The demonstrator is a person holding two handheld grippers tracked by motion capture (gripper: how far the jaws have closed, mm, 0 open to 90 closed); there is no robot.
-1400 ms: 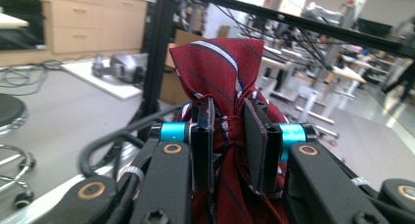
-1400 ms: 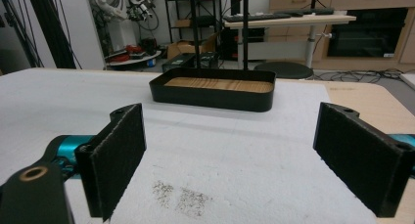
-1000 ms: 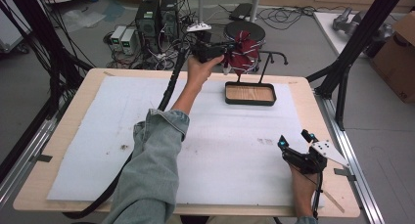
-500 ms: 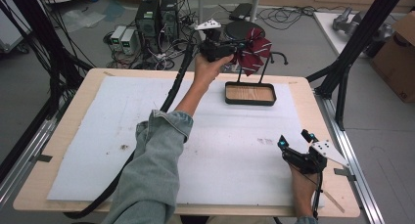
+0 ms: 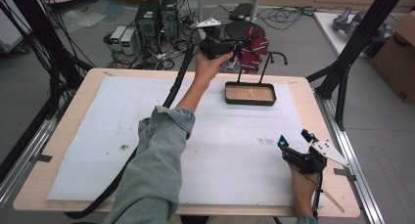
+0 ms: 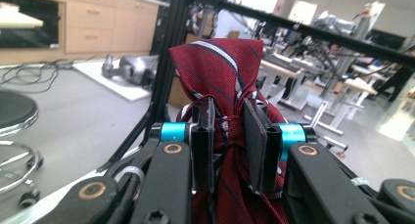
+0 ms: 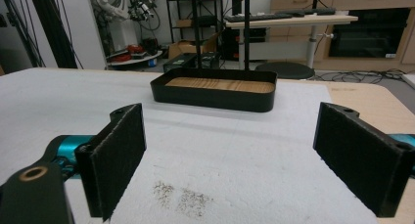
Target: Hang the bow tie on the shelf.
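— What has the left gripper (image 5: pixel 230 47) got hold of?

— A dark red necktie with thin white and navy stripes (image 5: pixel 252 50). In the left gripper view the two black jaws are pinched tight on the tie (image 6: pixel 230 94), squeezing the cloth into a narrow waist between the pads, with a bunched fold standing up above them and more fabric falling below.

— Where is that, over the table?

— At the far edge, held up in the air beside the thin black metal hanger stand (image 5: pixel 266 62) that rises from the black tray with the wooden floor (image 5: pixel 249 94). In the high view the tie is gathered in a fan of folds just past the jaws.

— Which way does its length run?

— At the clamp, roughly up and down through the jaws — beyond that the cloth is too bunched to tell which end points where.

— And the right gripper (image 5: pixel 294 146)?

— Low at the near right of the white foam mat (image 5: pixel 98 136), jaws spread wide with nothing between them, facing the tray (image 7: pixel 213 91) across the mat.
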